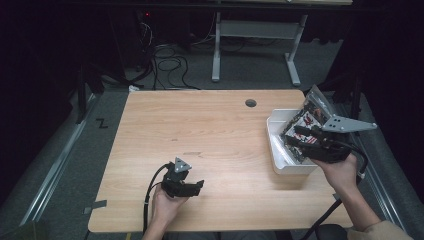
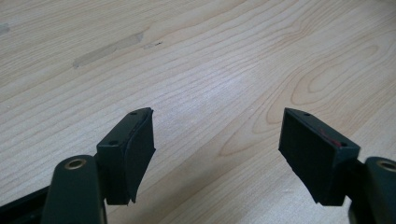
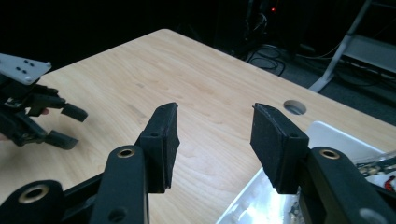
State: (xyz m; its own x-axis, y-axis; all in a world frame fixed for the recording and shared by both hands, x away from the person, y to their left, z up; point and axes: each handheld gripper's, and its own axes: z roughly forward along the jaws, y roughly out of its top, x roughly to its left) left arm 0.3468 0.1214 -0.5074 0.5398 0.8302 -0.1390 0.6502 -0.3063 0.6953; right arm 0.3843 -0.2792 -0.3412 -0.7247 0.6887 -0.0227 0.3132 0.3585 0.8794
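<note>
My left gripper [image 1: 198, 187] rests low over the near part of the wooden table [image 1: 200, 130], held in a hand. Its jaws stand open over bare wood [image 2: 217, 114] with nothing between them. The same gripper appears far left in the right gripper view [image 3: 74, 126]. My right gripper [image 1: 296, 136] hovers over a white bin [image 1: 278, 159] at the table's right edge, pointing left. Its jaws are open and empty [image 3: 215, 109]. Inside the bin lie shiny packets [image 1: 306, 119] with red and black print; the hand and gripper hide part of them.
A round cable hole [image 1: 250, 103] sits in the table near its far edge, left of the bin. A faint tape mark [image 2: 102, 49] lies on the wood ahead of the left gripper. Beyond the table are a desk frame [image 1: 216, 55] and floor cables [image 1: 167, 65].
</note>
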